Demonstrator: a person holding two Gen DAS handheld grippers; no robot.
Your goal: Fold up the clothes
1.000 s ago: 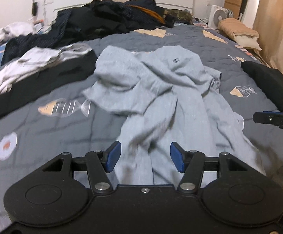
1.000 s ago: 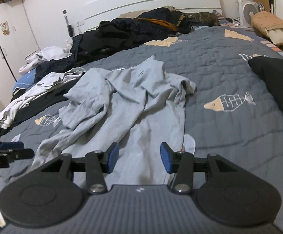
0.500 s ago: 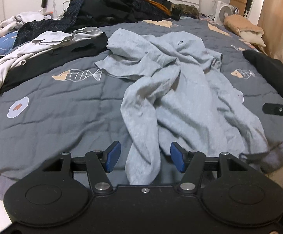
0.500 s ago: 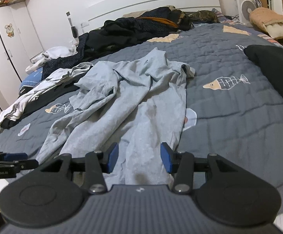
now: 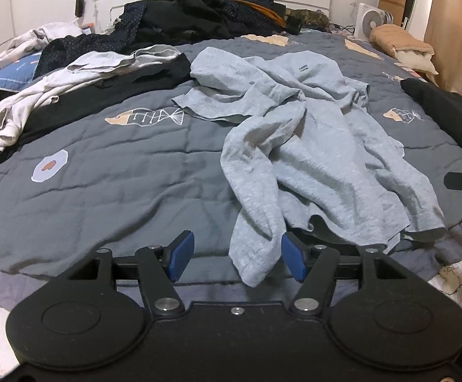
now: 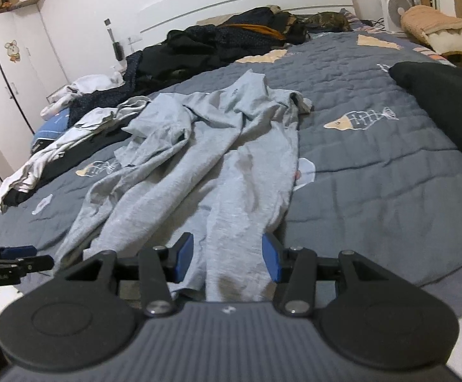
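Folding not begun: garment lies crumpled at the foot of the bed.

The grey long-sleeved top (image 5: 313, 146) sprawls unfolded on the grey quilt (image 5: 119, 175), sleeves twisted. Left gripper (image 5: 236, 256), whose jaws have just been opening, stands apart around a sleeve end; right gripper (image 6: 227, 256) stands apart around the hem, pads not visibly pressing. Other clothes (image 5: 199, 12) wait heaped near the headboard.

Left claw (image 5: 236, 256) and right claw (image 6: 227, 256), both angled downward, blue pads apart.
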